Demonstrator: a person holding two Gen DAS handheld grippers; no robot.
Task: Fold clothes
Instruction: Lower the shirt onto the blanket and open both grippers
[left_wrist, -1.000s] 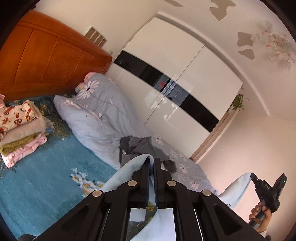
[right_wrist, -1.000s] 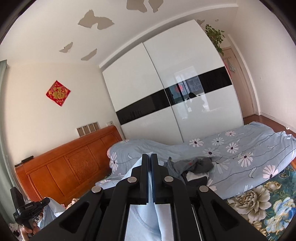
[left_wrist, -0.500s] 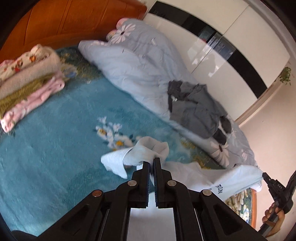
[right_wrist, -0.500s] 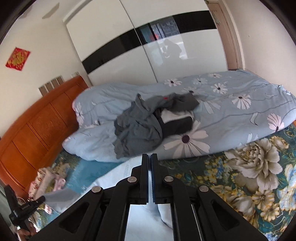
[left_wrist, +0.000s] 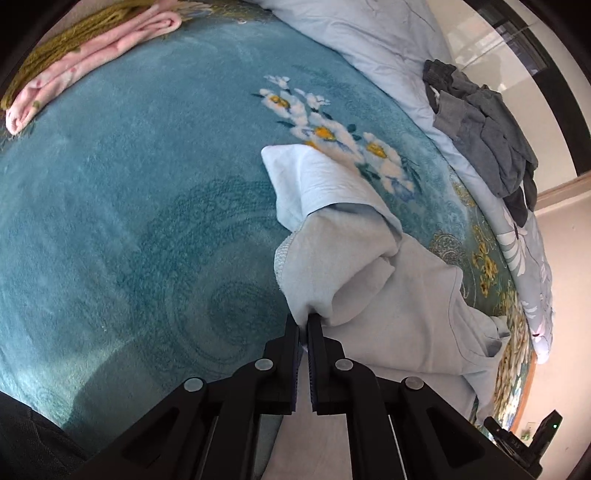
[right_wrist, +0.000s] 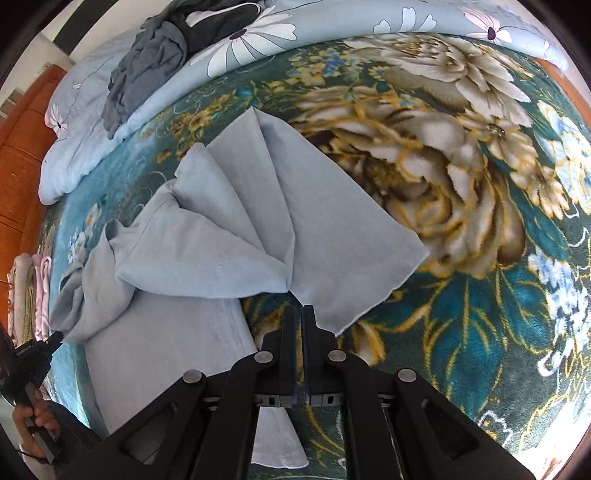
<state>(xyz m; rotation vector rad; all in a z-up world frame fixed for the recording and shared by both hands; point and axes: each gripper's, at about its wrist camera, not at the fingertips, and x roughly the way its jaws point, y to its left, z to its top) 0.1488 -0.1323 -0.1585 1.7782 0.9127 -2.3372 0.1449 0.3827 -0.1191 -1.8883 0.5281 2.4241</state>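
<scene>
Pink and olive folded clothes (left_wrist: 85, 55) sit stacked at the far left edge of the bed, on its teal blanket (left_wrist: 129, 206). Further right on that blanket, near the white flower print, lies the pale blue garment (left_wrist: 354, 266), rumpled, one sleeve lying out towards the flowers. The left tool (left_wrist: 303, 325) points steeply down at the bed, its jaws nearly together and pinching a bunched fold of the pale blue garment. Right of it, the garment spreads across the blanket towards the bed's right edge. In the right wrist view the same cloth (right_wrist: 258, 221) lies in overlapping folds on the part of the blanket printed with large cream flowers (right_wrist: 461, 166). The right tool (right_wrist: 302, 312) is clamped tight on a corner where two flaps meet. Along the far edge of the bed runs a light blue quilt (right_wrist: 258, 40) with daisy print, and a heap of grey clothes (right_wrist: 147, 62) rests on top of it. A hand (right_wrist: 35, 424) at the lower left grips the other tool's handle.
</scene>
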